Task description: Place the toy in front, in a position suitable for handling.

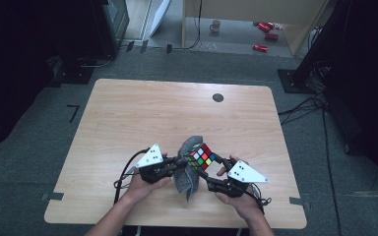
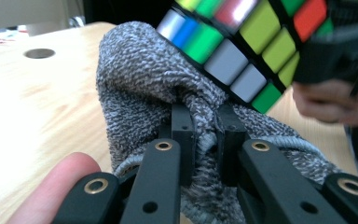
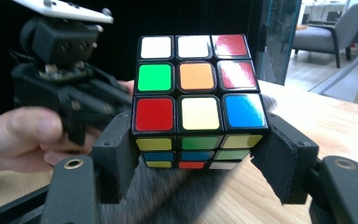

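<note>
My right gripper [image 3: 198,156] clamps a puzzle cube [image 3: 198,100] by two opposite sides, holding it clear of the wooden table [image 1: 128,118] near its front edge. The cube has no long axis; from above it sits tilted, one corner toward the far edge. My left gripper [image 2: 204,128] is pinched tight on a fold of grey knitted cloth [image 2: 144,79], which bunches up against the cube's underside and trails down onto the table between my two hands. My left hand [image 1: 142,184] wraps its gripper's body.
</note>
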